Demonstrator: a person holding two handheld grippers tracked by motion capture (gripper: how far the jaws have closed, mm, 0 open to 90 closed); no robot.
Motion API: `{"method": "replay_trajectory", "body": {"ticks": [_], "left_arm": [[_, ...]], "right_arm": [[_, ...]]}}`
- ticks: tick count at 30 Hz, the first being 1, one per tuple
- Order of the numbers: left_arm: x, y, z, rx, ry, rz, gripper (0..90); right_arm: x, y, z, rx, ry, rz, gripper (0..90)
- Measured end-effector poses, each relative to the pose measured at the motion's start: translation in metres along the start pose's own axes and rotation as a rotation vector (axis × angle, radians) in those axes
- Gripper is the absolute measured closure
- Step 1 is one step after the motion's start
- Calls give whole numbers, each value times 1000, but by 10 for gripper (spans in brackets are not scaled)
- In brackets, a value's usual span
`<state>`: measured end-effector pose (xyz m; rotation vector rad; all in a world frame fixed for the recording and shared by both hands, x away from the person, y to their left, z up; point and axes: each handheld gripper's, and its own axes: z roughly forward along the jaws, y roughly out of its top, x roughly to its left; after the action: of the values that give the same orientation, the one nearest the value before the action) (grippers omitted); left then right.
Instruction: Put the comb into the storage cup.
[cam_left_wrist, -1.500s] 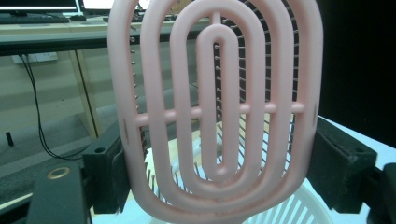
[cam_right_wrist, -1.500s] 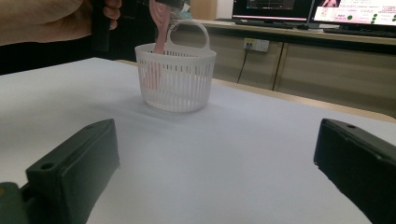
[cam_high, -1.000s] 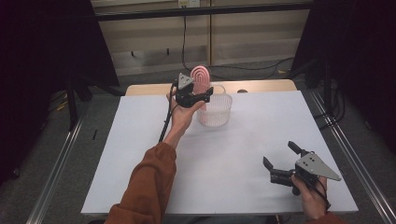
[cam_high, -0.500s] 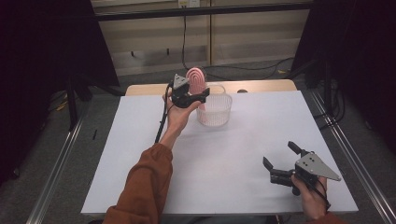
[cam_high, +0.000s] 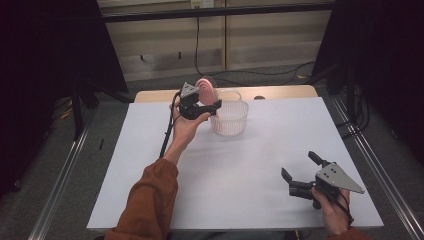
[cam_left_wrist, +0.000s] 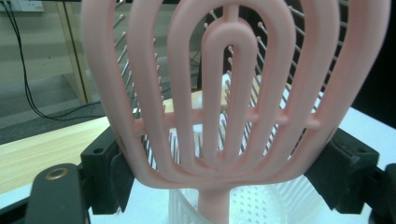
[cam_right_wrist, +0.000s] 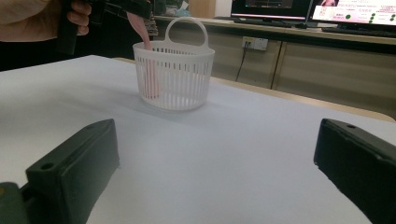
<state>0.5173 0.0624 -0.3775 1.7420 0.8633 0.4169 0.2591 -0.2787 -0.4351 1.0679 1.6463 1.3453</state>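
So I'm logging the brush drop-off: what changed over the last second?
The left claw, shut on the pink vented plastic hairbrush, drifted slightly left and back, then returned beside the white slotted plastic basket, the brush handle dipping inside. The right claw stayed open over the white table; the basket did not move.

The hairbrush (cam_left_wrist: 224, 93), upper centre of the left gripper view, looks like smooth, slightly glossy pink plastic with thin pins. The basket (cam_right_wrist: 173, 74), upper left of the right gripper view, is white slotted plastic. The 2 black jaws there look matt. The table (cam_high: 260, 165) has a smooth, matt white top with a wood edge.
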Motion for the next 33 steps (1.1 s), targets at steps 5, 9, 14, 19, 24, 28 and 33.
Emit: {"method": "replay_trajectory", "body": {"ticks": [5, 9, 14, 19, 24, 28, 33], "left_arm": [[3, -1, -6, 21, -11, -21, 188], [8, -4, -9, 6, -15, -51, 188], [13, -5, -11, 8, -20, -89, 190], [16, -7, -9, 1, -47, -157, 192], [16, -7, -6, -11, -49, -161, 192], [16, -8, -3, -26, -56, -163, 192], [16, -8, -1, -34, -91, -102, 191]], "right_arm": [[0, 0, 0, -1, -2, 0, 0], [0, 0, 0, 1, 1, 0, 0], [0, 0, 0, 1, 0, 1, 0], [0, 0, 0, 1, 0, 0, 0], [0, 0, 0, 1, 0, 1, 0], [0, 0, 1, 3, 1, -1, 0], [0, 0, 1, 2, 2, -1, 0]]}}
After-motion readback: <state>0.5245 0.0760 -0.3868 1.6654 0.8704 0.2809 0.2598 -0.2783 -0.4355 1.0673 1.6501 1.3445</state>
